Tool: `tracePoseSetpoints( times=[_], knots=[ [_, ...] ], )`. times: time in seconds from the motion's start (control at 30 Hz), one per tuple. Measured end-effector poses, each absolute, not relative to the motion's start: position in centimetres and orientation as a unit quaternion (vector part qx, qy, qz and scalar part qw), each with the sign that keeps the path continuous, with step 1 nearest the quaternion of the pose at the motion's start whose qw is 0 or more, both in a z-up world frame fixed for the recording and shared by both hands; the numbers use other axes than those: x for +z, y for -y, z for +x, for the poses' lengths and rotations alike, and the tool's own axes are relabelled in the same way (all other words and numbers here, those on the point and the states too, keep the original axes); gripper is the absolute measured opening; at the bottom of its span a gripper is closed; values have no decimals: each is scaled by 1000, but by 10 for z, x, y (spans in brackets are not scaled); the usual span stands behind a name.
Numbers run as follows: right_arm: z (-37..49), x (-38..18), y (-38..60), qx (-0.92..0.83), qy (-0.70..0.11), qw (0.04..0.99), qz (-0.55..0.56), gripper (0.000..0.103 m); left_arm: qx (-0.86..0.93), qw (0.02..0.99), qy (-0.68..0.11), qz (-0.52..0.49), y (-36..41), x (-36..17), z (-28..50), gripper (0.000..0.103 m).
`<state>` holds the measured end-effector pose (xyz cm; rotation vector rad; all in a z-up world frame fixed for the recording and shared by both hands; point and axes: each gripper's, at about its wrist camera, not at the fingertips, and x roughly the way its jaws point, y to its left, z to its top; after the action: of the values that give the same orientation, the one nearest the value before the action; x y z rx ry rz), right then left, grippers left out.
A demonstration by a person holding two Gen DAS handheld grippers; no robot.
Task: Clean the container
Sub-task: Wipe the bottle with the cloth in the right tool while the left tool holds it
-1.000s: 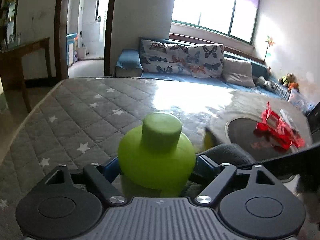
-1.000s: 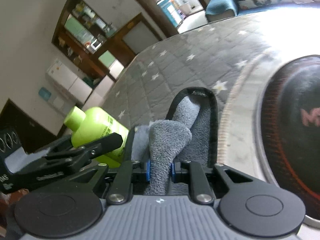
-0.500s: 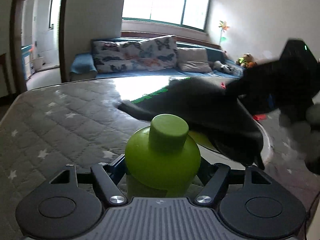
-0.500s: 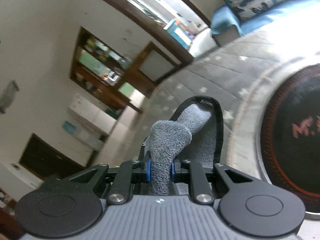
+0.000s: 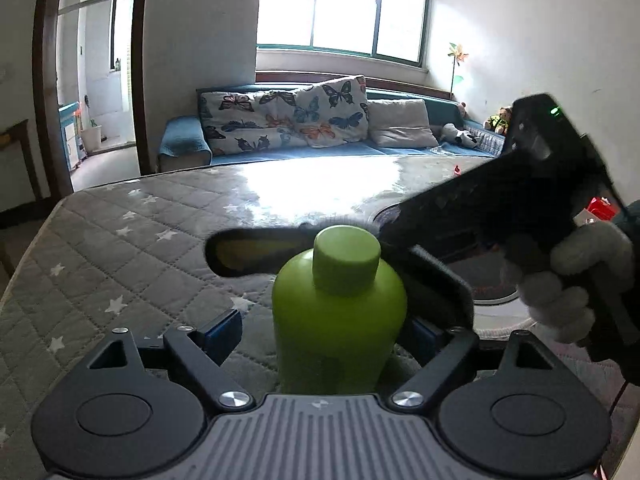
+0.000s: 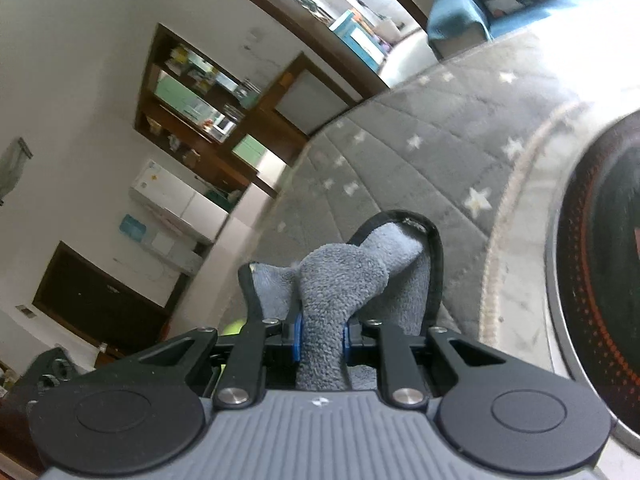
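- Two grippers work: the left gripper (image 5: 320, 330) is opening its jaws, the green bottle (image 5: 339, 312) standing between them, unpressed.
- The right gripper (image 6: 320, 338) clamps a grey cloth (image 6: 340, 280) beside the bottle.
- Wiping looks unfinished.

You had the green bottle (image 5: 339, 312) standing upright on the grey star-quilted cover (image 5: 120, 264), its darker green round cap (image 5: 346, 258) closed on top. It was smooth, glossy and rounded at the shoulders, with no label visible on the side seen. Your grey cleaning cloth (image 6: 340, 292), fleecy with a dark bound edge, was bunched into a fold and stood up off the cover. Part of it hung just behind the bottle's cap (image 5: 256, 252), its underside yellowish there.
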<state>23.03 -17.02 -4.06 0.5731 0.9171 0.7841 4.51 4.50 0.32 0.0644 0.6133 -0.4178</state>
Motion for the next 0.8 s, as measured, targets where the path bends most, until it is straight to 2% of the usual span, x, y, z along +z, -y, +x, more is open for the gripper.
tracePoseSetpoints(
  times=[0.2, 0.53, 0.8],
  knots=[
    [228, -59, 170, 347, -451, 788, 237, 17, -200, 932, -302, 29, -49, 2, 41, 88],
    [184, -53, 167, 356, -455, 797, 173, 17, -169, 940, -295, 7, -74, 9, 17, 88],
    [162, -24, 187, 379, -418, 791, 235, 17, -184, 938, -294, -12, -65, 8, 14, 88]
  ],
)
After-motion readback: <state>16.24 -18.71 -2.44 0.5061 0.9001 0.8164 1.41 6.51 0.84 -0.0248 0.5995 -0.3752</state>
